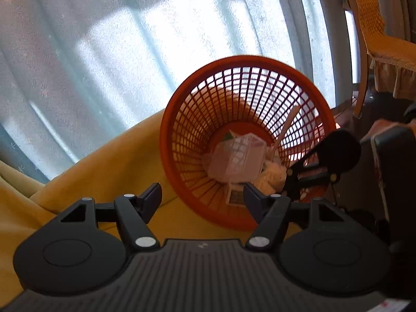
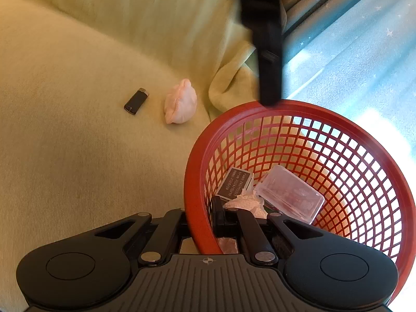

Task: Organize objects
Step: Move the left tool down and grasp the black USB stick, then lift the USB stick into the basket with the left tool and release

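A red mesh basket (image 1: 166, 135) (image 2: 192, 182) sits tilted at the edge of a yellow-covered sofa (image 2: 78, 135). It holds a clear plastic box (image 2: 291, 195) (image 1: 234, 156), a dark labelled card (image 2: 235, 184) and crumpled white paper (image 2: 247, 202). My right gripper (image 2: 201, 223) is shut on the basket's near rim, one finger inside and one outside; it shows in the left wrist view (image 1: 309, 174). My left gripper (image 1: 201, 197) is open and empty, just in front of the basket. A black lighter (image 2: 136, 101) and a pink crumpled wad (image 2: 180, 105) lie on the sofa.
A pale blue carpet (image 1: 104, 65) lies beyond the sofa edge. A wooden chair with an orange cover (image 1: 377, 41) stands at the far right. The yellow cover bunches into a fold (image 2: 228, 83) beside the basket. The left gripper's finger (image 2: 267, 52) hangs over the basket's far rim.
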